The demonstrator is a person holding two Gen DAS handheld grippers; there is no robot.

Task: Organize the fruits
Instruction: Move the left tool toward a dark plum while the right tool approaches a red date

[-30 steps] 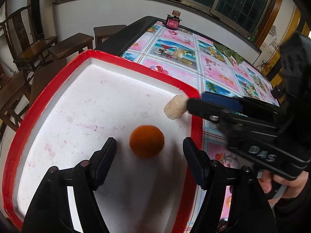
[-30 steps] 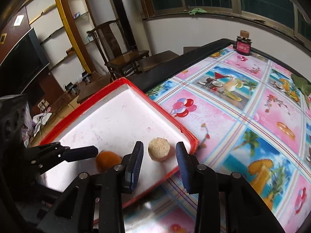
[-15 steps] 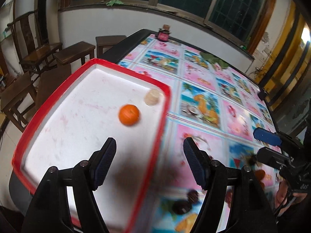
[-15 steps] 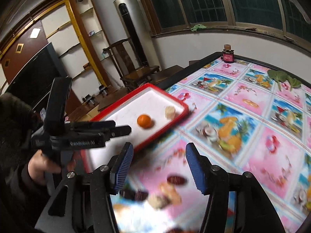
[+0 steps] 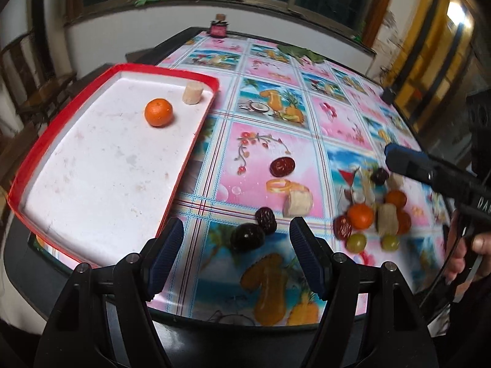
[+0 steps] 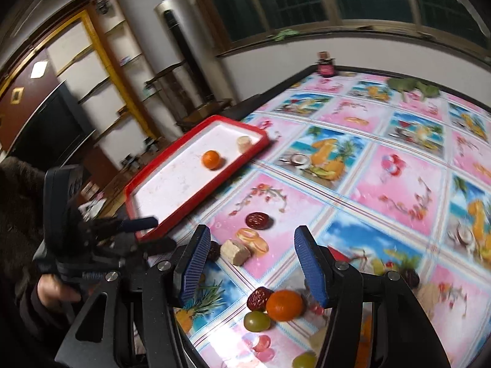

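Note:
A red-rimmed white tray (image 5: 202, 122) (image 6: 190, 207) holds an orange mandarin (image 5: 158, 112) (image 6: 211, 159) and a beige cut piece (image 5: 193, 92) (image 6: 244, 143). Loose fruit lies on the patterned tablecloth: dark dates (image 5: 282, 166) (image 6: 258, 220), a dark plum (image 5: 247, 236), a beige piece (image 5: 297, 205) (image 6: 235, 251), mandarins (image 5: 360, 216) (image 6: 284, 304) and green grapes (image 5: 356, 242) (image 6: 256, 320). My left gripper (image 5: 236, 259) is open and empty, above the plum. My right gripper (image 6: 253, 265) is open and empty, above the pile; it also shows in the left wrist view (image 5: 429, 173).
A small dark red jar (image 5: 218, 27) (image 6: 326, 64) stands at the table's far edge. Green leaves (image 6: 412, 86) lie at the far side. Wooden chairs (image 5: 33, 86) stand beyond the tray, and shelves (image 6: 101, 70) line the wall.
Both grippers have pulled back from the tray toward the near table edge, leaving the mandarin and beige piece in it. The loose fruit pile has come into view.

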